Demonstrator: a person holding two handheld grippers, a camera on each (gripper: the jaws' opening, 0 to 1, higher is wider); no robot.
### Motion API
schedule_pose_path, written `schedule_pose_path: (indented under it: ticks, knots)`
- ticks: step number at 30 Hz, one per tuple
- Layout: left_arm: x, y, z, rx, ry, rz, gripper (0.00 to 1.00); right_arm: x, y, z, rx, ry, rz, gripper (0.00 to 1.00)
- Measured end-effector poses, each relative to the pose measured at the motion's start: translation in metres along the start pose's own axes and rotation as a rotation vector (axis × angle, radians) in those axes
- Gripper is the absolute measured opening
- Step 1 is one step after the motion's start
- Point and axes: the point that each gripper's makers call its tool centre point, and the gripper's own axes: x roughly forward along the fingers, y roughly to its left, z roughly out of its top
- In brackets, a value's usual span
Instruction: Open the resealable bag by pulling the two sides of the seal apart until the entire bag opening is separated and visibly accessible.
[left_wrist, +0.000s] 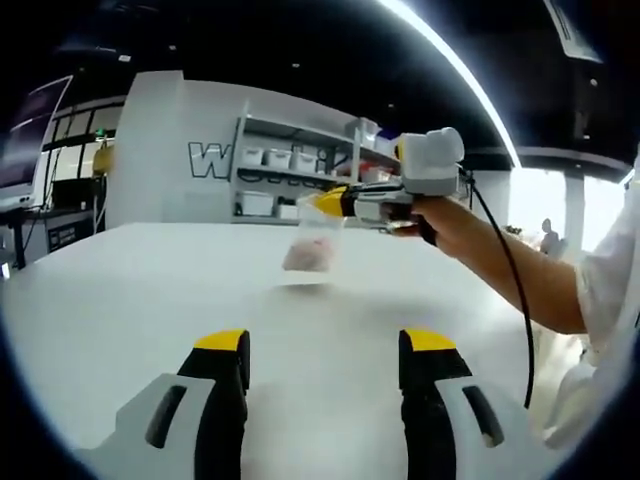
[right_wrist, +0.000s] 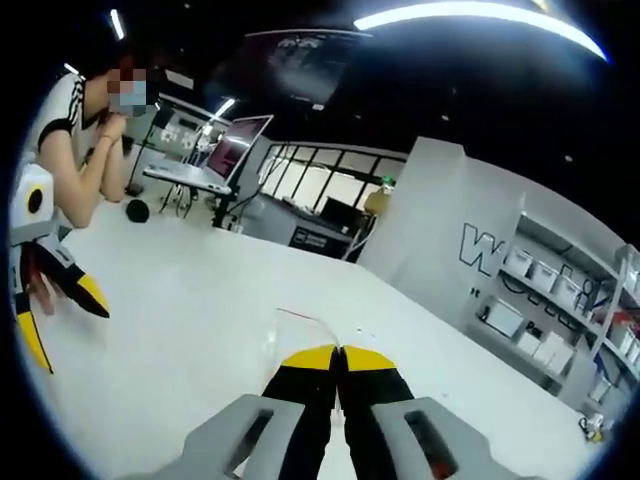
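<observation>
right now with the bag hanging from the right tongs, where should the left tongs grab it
Likely the free side of the top seal strip, beside the right tongs. The bag hangs upright above the table, contents low, so bring the open left tongs in level at the rim.

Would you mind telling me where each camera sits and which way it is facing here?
Left gripper view: rides on the left gripper, jaws open, looking across the white table at the right gripper holding up the resealable bag; the person's forearm shows.
Right gripper view: rides on the right gripper, jaws shut on the bag's top edge, facing the table and a seated person; the left gripper shows at left.
Shared: table, bag, both grippers, shelving.
</observation>
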Motion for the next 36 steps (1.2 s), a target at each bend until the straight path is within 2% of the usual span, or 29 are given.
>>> schedule_pose_path:
  ticks: [9,36]
  knots:
    - [0.000,0.001,-0.001,-0.005,0.003,0.004,0.60,0.008,-0.009,-0.008,0.005,0.018,-0.012,0.00]
    - [0.000,0.004,-0.004,-0.022,0.013,0.016,0.59,0.034,-0.039,-0.019,-0.001,0.048,-0.053,0.00]
